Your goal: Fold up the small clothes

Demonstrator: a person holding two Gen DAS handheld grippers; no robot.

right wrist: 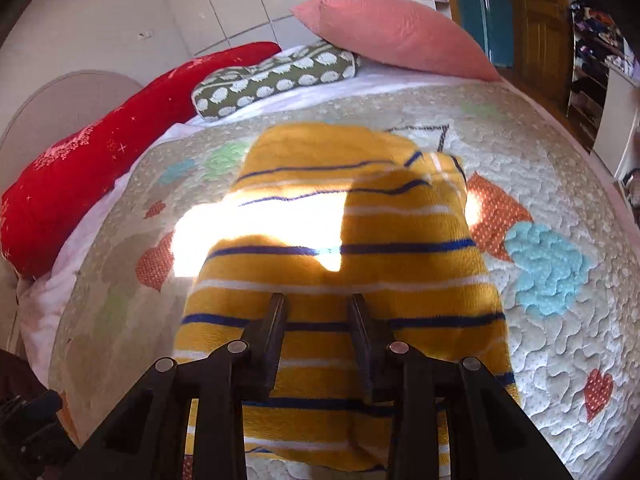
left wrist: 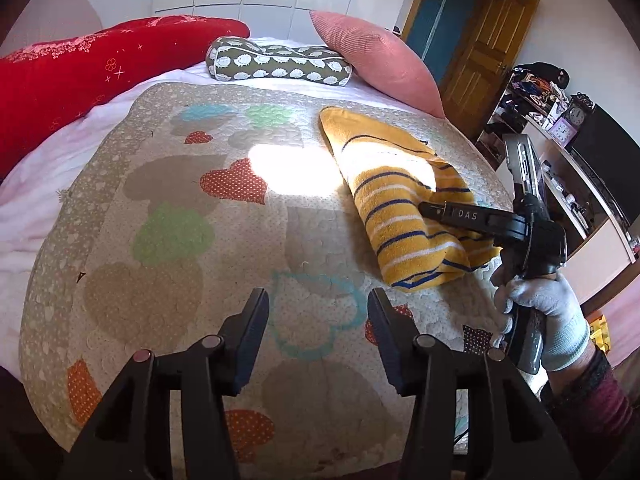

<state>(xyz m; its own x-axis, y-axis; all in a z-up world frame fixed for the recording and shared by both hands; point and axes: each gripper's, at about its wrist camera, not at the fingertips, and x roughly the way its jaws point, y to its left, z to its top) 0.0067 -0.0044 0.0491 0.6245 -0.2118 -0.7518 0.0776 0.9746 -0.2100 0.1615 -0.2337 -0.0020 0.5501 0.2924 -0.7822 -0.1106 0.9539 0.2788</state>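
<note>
A yellow garment (left wrist: pixel 404 248) with blue and white stripes lies folded on the quilted bedspread (left wrist: pixel 200 240), right of the middle, half in a patch of sunlight. In the right wrist view the garment (right wrist: pixel 400 280) fills the centre. My right gripper (right wrist: pixel 317 300) stands over its near half, fingers a little apart, with flat fabric showing between them and no fold pinched. From the left wrist view the right gripper (left wrist: pixel 430 209) reaches in from the right, held by a gloved hand (left wrist: pixel 552 308). My left gripper (left wrist: pixel 318 296) is open above bare quilt, left of and nearer than the garment.
At the head of the bed lie a red pillow (left wrist: pixel 80 72), a green hedgehog-print cushion (left wrist: pixel 276 64) and a pink cushion (left wrist: pixel 380 60). Off the bed's right side stand cluttered shelves and a dark screen (left wrist: pixel 600 152), with a wooden door (left wrist: pixel 488 52) behind.
</note>
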